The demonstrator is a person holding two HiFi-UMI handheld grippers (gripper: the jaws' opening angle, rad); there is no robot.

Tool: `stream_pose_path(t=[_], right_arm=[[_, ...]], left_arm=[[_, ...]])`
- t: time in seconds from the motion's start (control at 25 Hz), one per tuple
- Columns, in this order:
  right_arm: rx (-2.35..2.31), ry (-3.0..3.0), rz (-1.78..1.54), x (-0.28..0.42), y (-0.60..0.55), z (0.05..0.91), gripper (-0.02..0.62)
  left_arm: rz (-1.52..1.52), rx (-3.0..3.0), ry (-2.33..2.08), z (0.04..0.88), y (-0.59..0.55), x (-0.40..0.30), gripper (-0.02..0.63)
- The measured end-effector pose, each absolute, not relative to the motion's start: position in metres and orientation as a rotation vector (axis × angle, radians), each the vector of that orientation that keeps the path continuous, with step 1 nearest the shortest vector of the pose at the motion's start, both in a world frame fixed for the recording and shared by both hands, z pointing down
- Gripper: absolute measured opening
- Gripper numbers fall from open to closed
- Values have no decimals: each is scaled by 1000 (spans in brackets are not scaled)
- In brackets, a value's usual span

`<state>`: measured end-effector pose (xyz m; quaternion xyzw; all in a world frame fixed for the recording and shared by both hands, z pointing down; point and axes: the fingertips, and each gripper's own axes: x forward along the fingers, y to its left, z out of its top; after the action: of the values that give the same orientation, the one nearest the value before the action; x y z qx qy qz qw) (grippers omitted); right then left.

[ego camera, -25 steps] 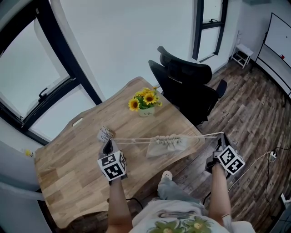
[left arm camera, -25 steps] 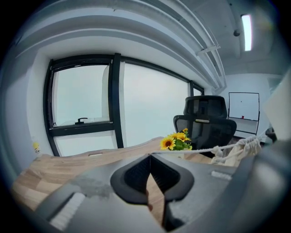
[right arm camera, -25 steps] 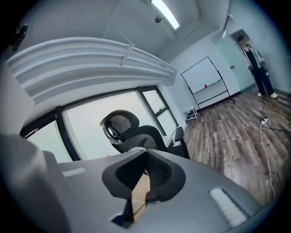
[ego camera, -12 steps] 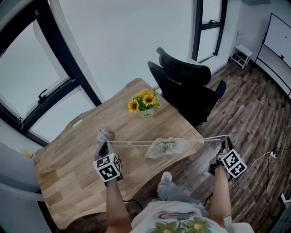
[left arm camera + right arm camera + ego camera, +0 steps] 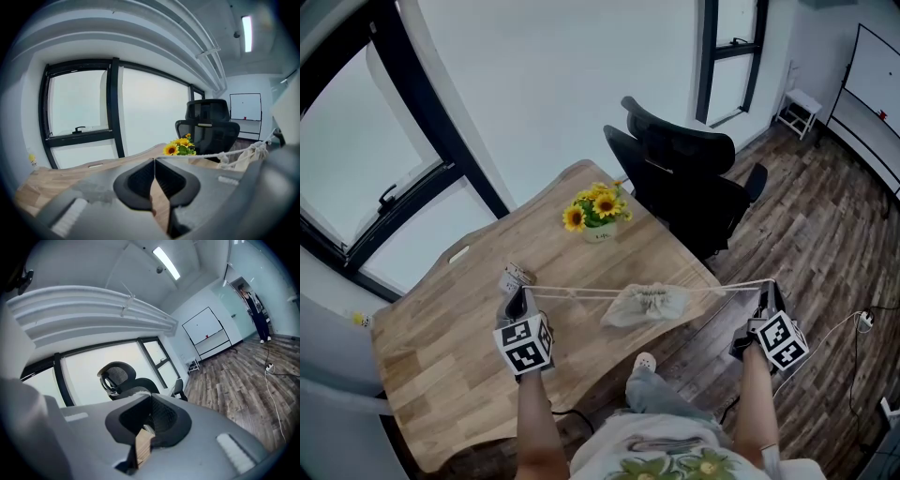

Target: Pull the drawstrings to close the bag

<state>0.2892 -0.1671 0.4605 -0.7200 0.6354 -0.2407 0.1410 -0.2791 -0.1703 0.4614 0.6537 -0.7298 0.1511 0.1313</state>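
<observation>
The cloth bag point(image 5: 646, 304) sits over the near edge of the wooden table point(image 5: 441, 347), about midway between the two grippers, with its mouth puckered into tight gathers. Whether it rests on the wood or hangs from the cords cannot be told.

From the gathered mouth the left drawstring point(image 5: 572, 292) runs taut across the tabletop to the tips of the left gripper point(image 5: 519, 292). In the left gripper view the jaws are pressed together, and the cord point(image 5: 211, 154) leaves their tip and stretches right to the bag point(image 5: 251, 153).

The right drawstring point(image 5: 727, 287) runs straight from the bag out past the table edge to the right gripper point(image 5: 767, 287), which hangs over the floor. In the right gripper view its jaws are closed at the tip point(image 5: 149, 398), the cord pinched there; the bag is out of that view.

A small printed packet point(image 5: 516, 277) lies just beside the left gripper's tips. A pot of sunflowers point(image 5: 598, 212) stands on the table's far side, well apart from the bag, with a black office chair point(image 5: 684, 178) behind it.
</observation>
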Motion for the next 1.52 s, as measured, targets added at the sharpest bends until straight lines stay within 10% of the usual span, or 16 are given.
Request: stream_pose_path(t=[1.52], right_arm=[[-2161, 2014, -538, 274, -144, 438, 5]], left_arm=[[444, 1983, -2165, 444, -150, -263, 8]])
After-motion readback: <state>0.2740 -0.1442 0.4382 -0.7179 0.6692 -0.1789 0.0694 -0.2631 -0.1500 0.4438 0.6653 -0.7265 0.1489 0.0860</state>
